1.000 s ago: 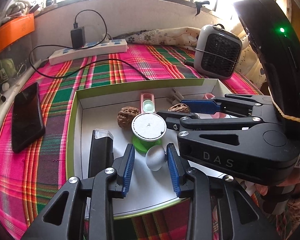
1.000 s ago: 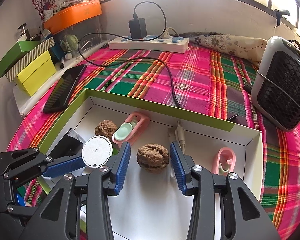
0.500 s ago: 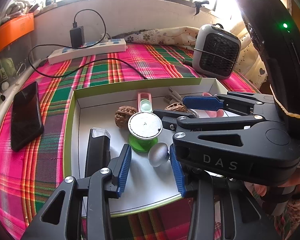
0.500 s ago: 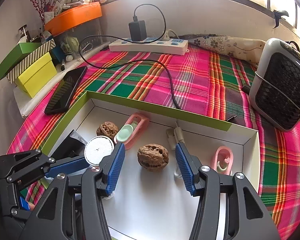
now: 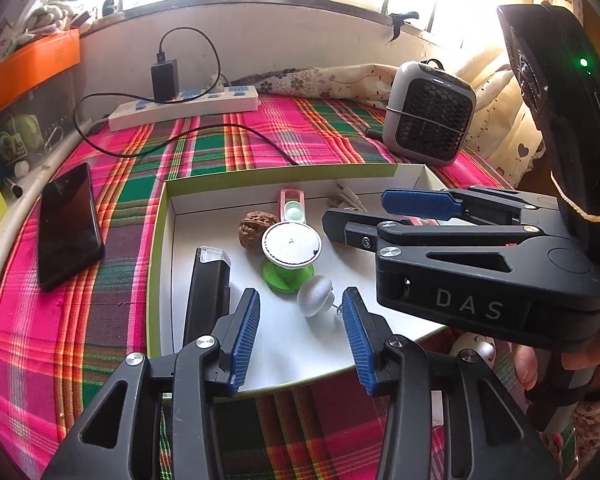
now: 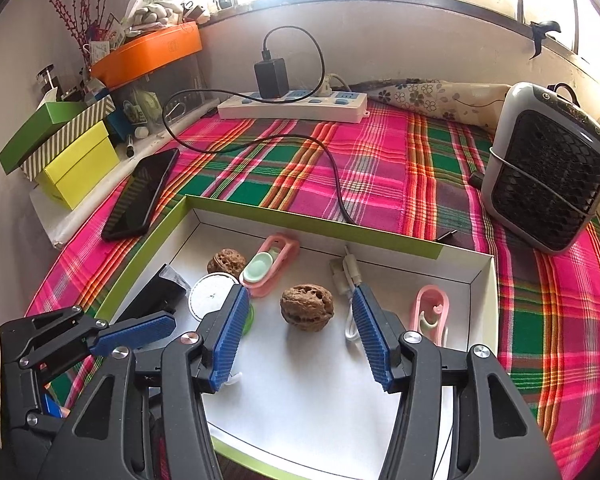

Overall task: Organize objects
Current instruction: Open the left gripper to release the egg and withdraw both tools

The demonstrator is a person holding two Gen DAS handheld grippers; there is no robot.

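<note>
A white box with a green rim holds small objects. My left gripper is open, with a small white egg-shaped knob lying in the box just ahead between its blue pads. My right gripper is open, its pads wide on either side of a walnut resting on the box floor. Also in the box are a second walnut, a green spool with a white round top, a black stapler-like object, a pink clip, a white cable and a pink holder.
The box sits on a plaid cloth. A black phone lies left of it. A power strip with charger and its cable run along the back. A small grey heater stands at the right. Coloured boxes are stacked far left.
Both grippers have opened wider and drawn back a little. The egg-shaped knob and the walnut lie free in the box.
</note>
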